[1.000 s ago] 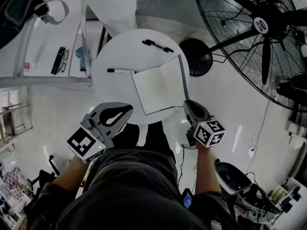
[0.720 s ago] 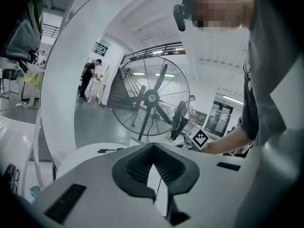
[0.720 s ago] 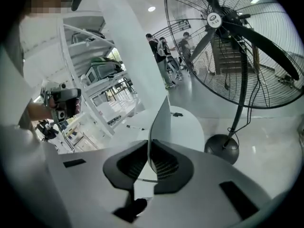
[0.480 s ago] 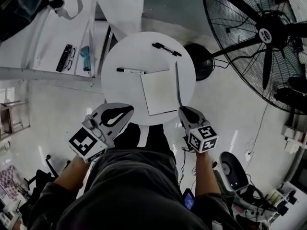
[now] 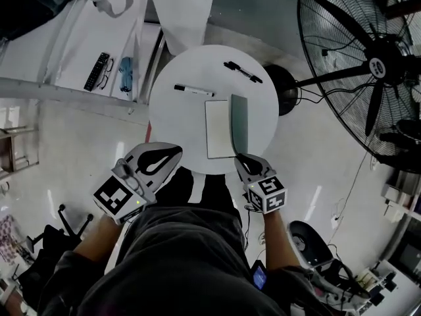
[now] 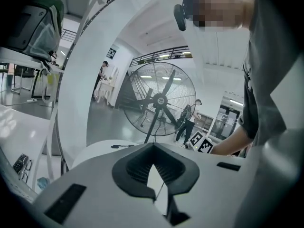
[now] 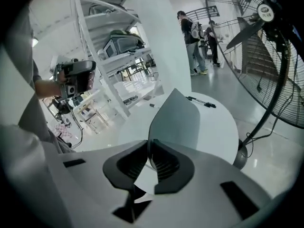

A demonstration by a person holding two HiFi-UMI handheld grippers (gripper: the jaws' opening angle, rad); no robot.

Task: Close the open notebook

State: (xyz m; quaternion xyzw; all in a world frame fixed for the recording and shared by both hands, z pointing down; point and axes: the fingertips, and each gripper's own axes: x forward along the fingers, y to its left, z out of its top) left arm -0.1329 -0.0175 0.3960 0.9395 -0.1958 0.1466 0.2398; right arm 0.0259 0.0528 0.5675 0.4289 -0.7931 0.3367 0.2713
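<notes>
Right gripper (image 5: 239, 158) pinched tight on cover (image 5: 239, 120), near corner. Tabletop (image 5: 177, 120): notebook (image 5: 218, 130) lies by near edge, cover standing roughly upright beside white page. Closing seems half done; next, swing cover left and down flat, release. Left gripper (image 5: 174, 153) jaws together, empty.

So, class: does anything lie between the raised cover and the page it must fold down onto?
Nothing visible does. The right gripper pinches the cover, which is tilted above the bare page. The marker lies off the page, on the table.
</notes>
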